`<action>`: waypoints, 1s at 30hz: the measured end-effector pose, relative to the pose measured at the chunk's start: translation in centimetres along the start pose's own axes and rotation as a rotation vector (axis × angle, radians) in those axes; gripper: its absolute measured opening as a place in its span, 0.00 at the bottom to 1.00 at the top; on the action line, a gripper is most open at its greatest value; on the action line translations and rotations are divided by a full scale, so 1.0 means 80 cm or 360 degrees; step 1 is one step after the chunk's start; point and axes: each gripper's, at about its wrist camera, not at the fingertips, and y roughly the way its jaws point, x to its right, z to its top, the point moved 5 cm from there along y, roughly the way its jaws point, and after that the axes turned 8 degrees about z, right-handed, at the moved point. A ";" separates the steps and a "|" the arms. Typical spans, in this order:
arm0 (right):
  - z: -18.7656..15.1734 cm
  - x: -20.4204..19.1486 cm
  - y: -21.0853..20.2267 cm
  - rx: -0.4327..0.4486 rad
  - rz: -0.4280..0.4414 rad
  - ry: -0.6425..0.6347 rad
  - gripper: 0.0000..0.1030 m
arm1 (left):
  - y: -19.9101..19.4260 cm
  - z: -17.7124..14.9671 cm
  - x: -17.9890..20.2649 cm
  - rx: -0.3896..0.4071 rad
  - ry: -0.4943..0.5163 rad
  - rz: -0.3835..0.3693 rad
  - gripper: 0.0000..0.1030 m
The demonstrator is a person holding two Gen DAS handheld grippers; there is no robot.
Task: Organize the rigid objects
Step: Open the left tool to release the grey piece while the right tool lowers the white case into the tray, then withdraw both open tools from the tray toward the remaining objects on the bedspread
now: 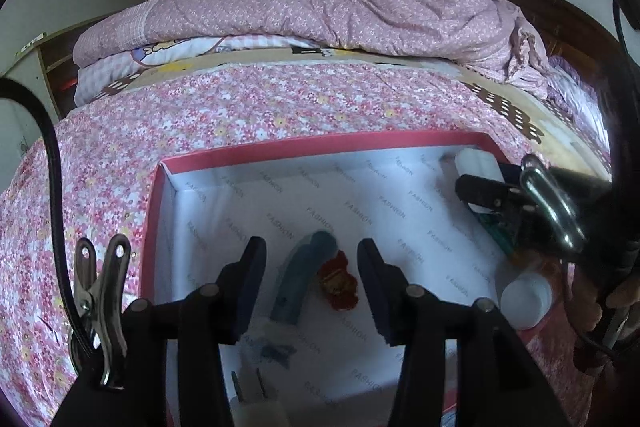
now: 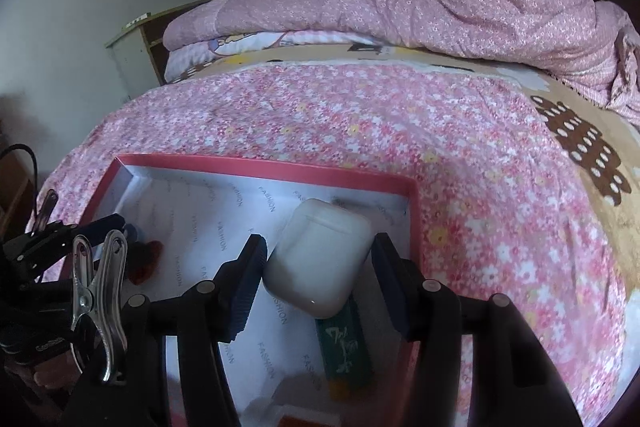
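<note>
Left gripper (image 1: 312, 283): pitched downward, jaws parted to a moderate gap — nothing pressed between the pads. Fingers (image 1: 250, 287) dark, blue-faced on the inner sides; linkage arms spread toward the near edge of the left wrist view.

Right gripper (image 2: 320, 279): also pitched downward, jaws at a moderate gap. The left pad looks to touch what sits between the fingers; the right pad seems to stand clear — whether it grips cannot be told.

Right gripper also shows at far right of the left wrist view; fingertips of a hand (image 1: 600, 311) sit behind it.
</note>
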 end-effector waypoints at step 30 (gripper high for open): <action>-0.005 -0.008 -0.043 0.0055 -0.0006 -0.0010 0.76 | -0.031 -0.003 -0.002 -0.0008 -0.0085 0.0001 0.65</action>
